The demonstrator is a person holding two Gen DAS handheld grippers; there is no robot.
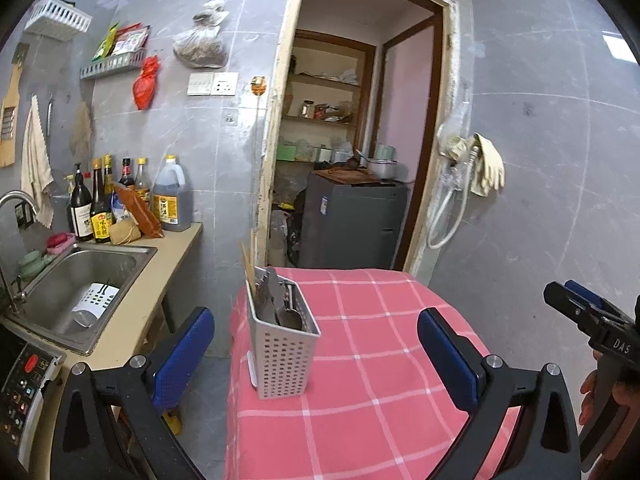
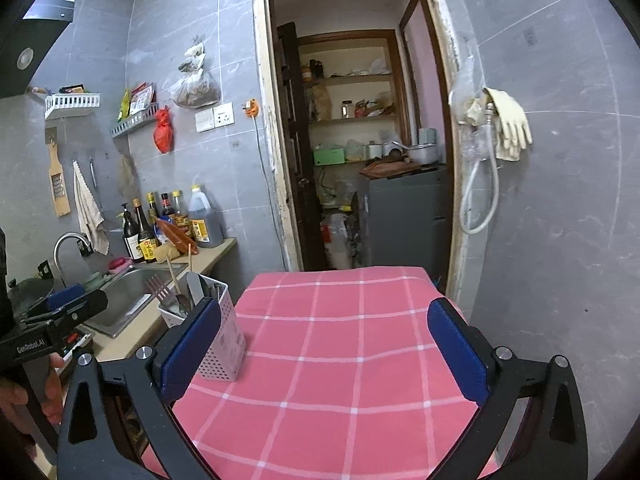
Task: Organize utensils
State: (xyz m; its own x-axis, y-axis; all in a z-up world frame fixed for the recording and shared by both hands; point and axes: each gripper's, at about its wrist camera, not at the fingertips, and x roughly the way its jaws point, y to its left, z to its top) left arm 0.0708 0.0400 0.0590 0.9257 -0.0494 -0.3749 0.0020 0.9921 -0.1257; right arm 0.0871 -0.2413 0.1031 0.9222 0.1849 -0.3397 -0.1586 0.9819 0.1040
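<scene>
A white perforated utensil holder (image 1: 282, 354) stands on the left part of the pink checked table (image 1: 380, 360). It holds metal utensils (image 1: 280, 304) and wooden chopsticks (image 1: 248, 266). In the right wrist view the holder (image 2: 224, 340) shows a fork, a spoon and chopsticks (image 2: 176, 280). My left gripper (image 1: 316, 360) is open and empty, its jaws wide on either side of the holder, nearer the camera. My right gripper (image 2: 324, 354) is open and empty above the table, to the right of the holder. Each gripper shows at the edge of the other's view.
A steel sink (image 1: 80, 284) at the left holds a second white holder (image 1: 94, 304) lying on its side. Sauce bottles (image 1: 128, 200) stand on the counter behind it. An induction cooker (image 1: 24, 384) sits at the near left. A doorway with a grey cabinet (image 1: 352, 220) lies beyond the table.
</scene>
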